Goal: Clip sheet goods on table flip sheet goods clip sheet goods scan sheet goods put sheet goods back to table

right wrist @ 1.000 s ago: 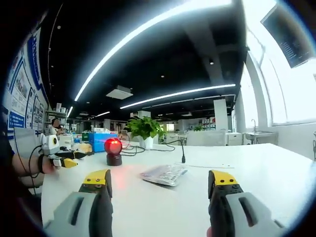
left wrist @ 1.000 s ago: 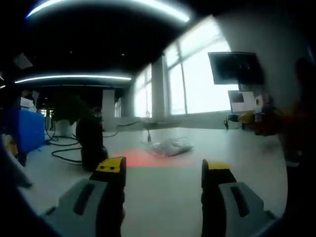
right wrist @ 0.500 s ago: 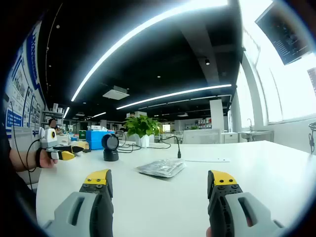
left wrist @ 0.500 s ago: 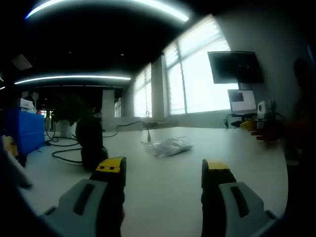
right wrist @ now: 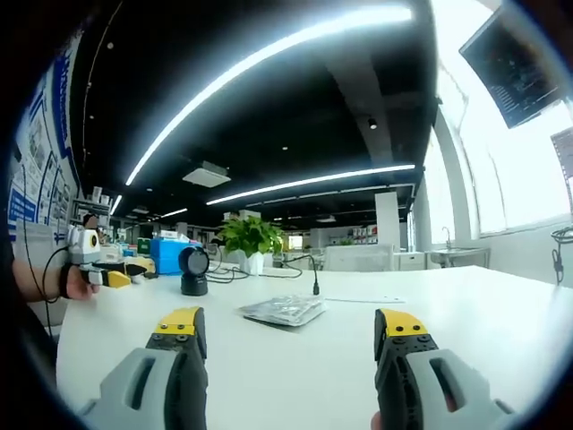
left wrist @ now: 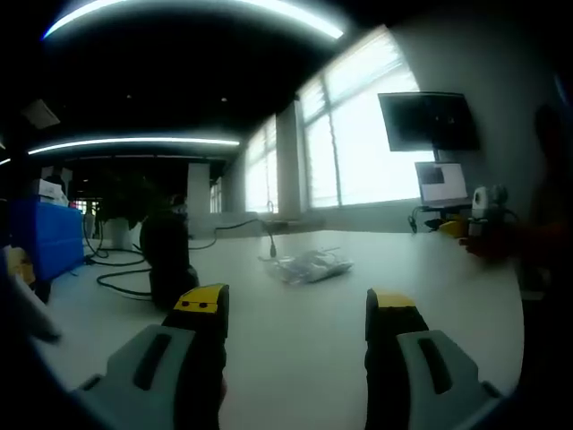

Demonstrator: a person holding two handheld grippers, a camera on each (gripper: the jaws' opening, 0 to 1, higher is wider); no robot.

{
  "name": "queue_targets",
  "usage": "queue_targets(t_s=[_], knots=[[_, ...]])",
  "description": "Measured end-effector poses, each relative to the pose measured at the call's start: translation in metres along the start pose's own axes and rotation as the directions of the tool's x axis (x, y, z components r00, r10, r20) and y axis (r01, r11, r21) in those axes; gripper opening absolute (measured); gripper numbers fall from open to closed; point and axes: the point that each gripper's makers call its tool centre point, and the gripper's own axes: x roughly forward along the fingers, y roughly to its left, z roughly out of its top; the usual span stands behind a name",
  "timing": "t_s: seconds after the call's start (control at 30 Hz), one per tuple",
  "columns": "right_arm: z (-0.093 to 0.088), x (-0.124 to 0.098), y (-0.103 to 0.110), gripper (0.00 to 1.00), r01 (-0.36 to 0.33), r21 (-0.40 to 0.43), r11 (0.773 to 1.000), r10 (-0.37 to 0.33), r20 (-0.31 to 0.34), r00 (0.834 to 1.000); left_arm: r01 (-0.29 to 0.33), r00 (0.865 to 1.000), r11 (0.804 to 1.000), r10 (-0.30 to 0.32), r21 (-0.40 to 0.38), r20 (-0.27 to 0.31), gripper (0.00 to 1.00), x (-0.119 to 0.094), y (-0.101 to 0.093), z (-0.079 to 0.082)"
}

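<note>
A flat clear-wrapped packet of sheet goods (left wrist: 312,264) lies on the white table (left wrist: 295,349), a good way ahead of my left gripper (left wrist: 295,309), which is open with nothing between its jaws. The same packet (right wrist: 280,310) lies ahead of my right gripper (right wrist: 288,324), also open and holding nothing. A black barcode scanner on a stand (left wrist: 167,260) rises at the left of the packet; in the right gripper view the scanner (right wrist: 193,269) stands behind the packet to the left. The other gripper (right wrist: 106,272) shows at the far left, held in a hand; the right one (left wrist: 474,224) shows at the far right.
Black cables (left wrist: 116,273) trail over the table by the scanner. A blue box (left wrist: 40,237) stands at the far left. A potted plant (right wrist: 248,240) sits at the table's back. A monitor (left wrist: 428,121) hangs on the wall by the windows.
The scanner's red light, lit a second ago and glowing on the table, has gone out. Both cameras drifted slightly; the packet has stayed in place.
</note>
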Motion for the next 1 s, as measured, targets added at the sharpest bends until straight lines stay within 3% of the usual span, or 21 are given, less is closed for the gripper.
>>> queue_targets(t_s=[0.57, 0.7, 1.0], knots=[[0.0019, -0.0015, -0.0057, 0.67, 0.012, 0.01, 1.0, -0.012, 0.021, 1.0, 0.026, 1.0, 1.0, -0.026, 0.013, -0.012, 0.54, 0.0023, -0.0051, -0.002], [0.001, -0.0012, -0.0049, 0.67, 0.009, 0.004, 1.0, -0.009, 0.017, 1.0, 0.039, 0.999, 0.999, -0.04, -0.029, -0.026, 0.54, 0.0059, 0.0004, -0.0045], [0.0, -0.001, -0.0051, 0.67, 0.011, 0.004, 1.0, -0.011, 0.011, 1.0, 0.022, 1.0, 0.999, -0.022, 0.025, -0.019, 0.54, 0.0029, -0.0023, -0.003]])
